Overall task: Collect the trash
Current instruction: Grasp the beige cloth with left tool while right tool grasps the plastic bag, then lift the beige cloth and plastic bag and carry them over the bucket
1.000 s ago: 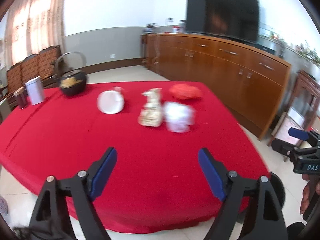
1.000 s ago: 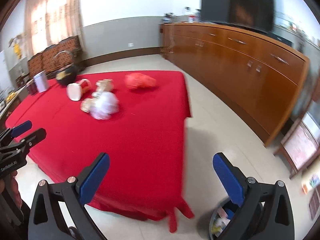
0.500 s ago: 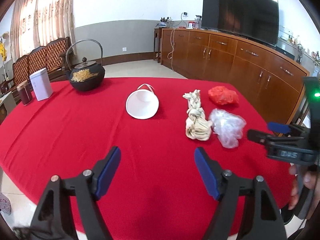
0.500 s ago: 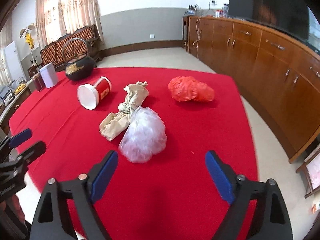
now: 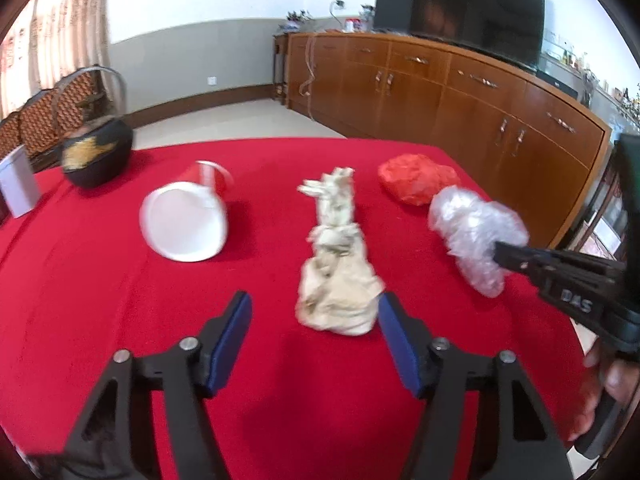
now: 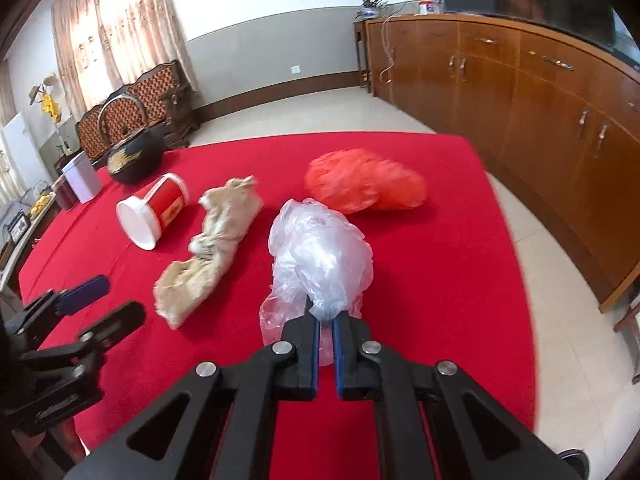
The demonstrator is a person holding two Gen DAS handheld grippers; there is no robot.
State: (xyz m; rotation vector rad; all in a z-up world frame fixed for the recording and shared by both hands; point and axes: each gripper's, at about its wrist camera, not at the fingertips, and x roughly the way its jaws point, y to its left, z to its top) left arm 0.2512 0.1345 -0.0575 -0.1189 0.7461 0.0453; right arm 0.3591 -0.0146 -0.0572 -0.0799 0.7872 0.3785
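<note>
On the red tablecloth (image 6: 440, 280) lie several pieces of trash. My right gripper (image 6: 326, 322) is shut on the near end of a crumpled clear plastic bag (image 6: 320, 252); the bag (image 5: 472, 236) shows at the right of the left wrist view with that gripper (image 5: 502, 254) pinching it. A crumpled beige paper wad (image 5: 336, 272) lies just ahead of my left gripper (image 5: 314, 320), whose jaws are closing with the wad's near end between them, untouched. A tipped red-and-white cup (image 5: 186, 220) and a red plastic bag (image 5: 416, 178) lie farther back.
A black kettle (image 5: 96, 156) and a white tin (image 5: 16, 188) stand at the table's far left. A long wooden sideboard (image 5: 460, 92) with a TV (image 5: 460, 4) runs along the right wall. Carved chairs (image 6: 136, 108) stand behind the table. A hand (image 5: 608, 384) holds the right gripper's handle.
Both grippers have moved forward over the table. The right jaws went from wide open to shut on the clear bag. The left jaws have narrowed and now flank the beige wad.
</note>
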